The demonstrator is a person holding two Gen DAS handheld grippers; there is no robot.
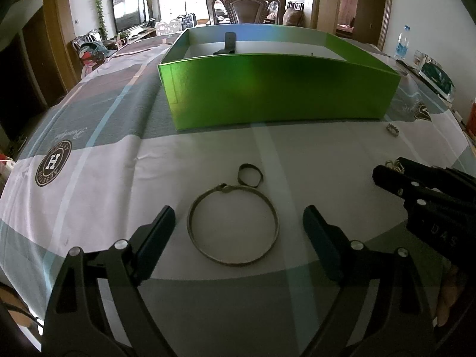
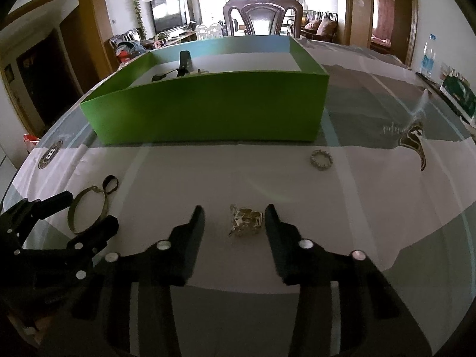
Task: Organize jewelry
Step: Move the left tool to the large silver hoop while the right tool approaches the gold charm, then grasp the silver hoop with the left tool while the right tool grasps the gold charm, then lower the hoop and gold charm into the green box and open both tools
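Your left gripper (image 1: 238,223) stands wide, its jaws either side of the large thin metal bangle (image 1: 233,227), not pressing it; the small dark ring (image 1: 250,175) lies just beyond. Your right gripper (image 2: 235,223) is narrower, flanking the crumpled gold-coloured chain heap (image 2: 247,220), apparently untouched. The spiky silver ring (image 2: 320,159) waits nearer the shiny green cardboard box (image 2: 208,107). Some dark pieces already lie inside; four remain. The checked cloth (image 2: 386,208) offers clear room up to the box's tall front wall.

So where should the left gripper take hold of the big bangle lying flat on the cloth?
Probably from above, across the thin rim of the bangle, one finger inside the hoop and one outside. It lies flat, so the wire offers no side faces. The left gripper already stands open around it.
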